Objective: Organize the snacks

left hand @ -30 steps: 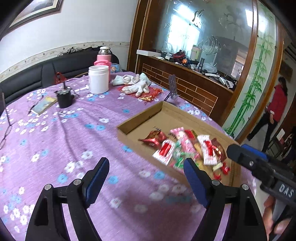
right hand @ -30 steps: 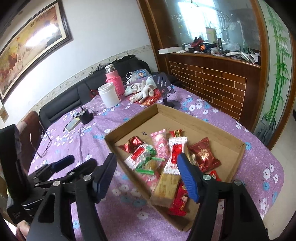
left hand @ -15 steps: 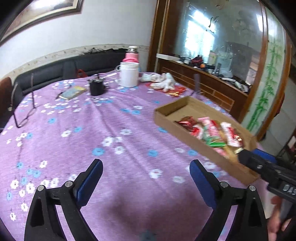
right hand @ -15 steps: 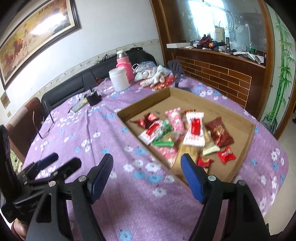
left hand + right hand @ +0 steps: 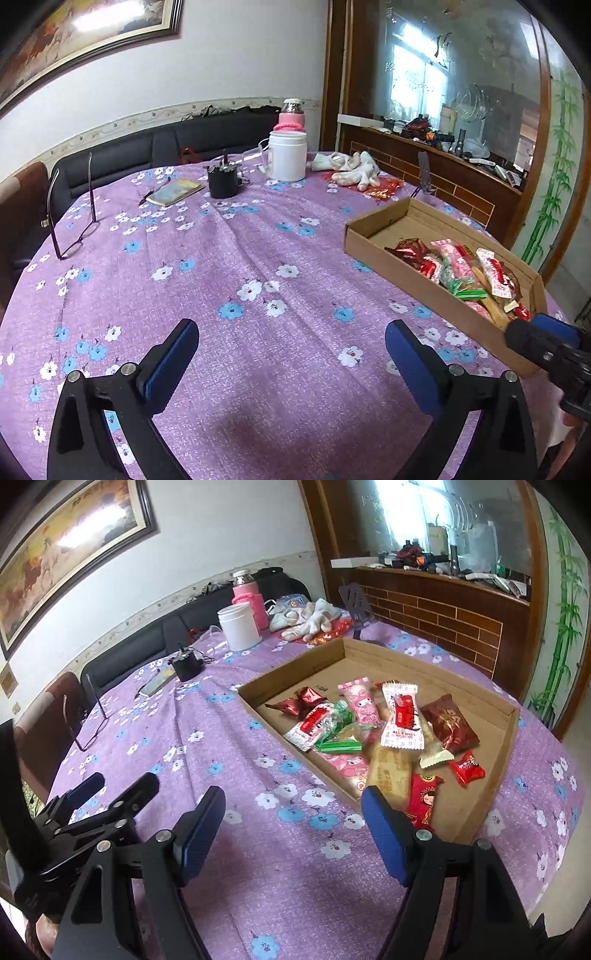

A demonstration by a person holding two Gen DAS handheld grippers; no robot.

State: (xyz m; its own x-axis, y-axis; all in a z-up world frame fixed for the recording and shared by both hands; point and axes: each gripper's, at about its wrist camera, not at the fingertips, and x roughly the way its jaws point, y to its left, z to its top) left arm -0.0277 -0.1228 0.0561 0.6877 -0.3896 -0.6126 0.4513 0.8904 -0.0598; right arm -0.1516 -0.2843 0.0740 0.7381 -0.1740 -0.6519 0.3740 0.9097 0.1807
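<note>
A shallow cardboard tray (image 5: 491, 775) on the purple flowered tablecloth holds several wrapped snacks (image 5: 373, 723): red, pink, green and white packets. In the left wrist view the tray (image 5: 391, 254) lies at the right. My left gripper (image 5: 291, 343) is open and empty over bare cloth, left of the tray. My right gripper (image 5: 293, 812) is open and empty, at the tray's near corner. The left gripper also shows at the lower left of the right wrist view (image 5: 110, 794).
At the table's far side stand a white jar (image 5: 288, 155), a pink flask (image 5: 292, 116), a black cup (image 5: 223, 181), a notebook (image 5: 175, 192) and white gloves (image 5: 351, 170). Glasses (image 5: 72, 218) lie at the left. A black sofa runs behind.
Both grippers have pulled back and left from the tray. The tray now sits further right in the left wrist view. Both stay open and empty.
</note>
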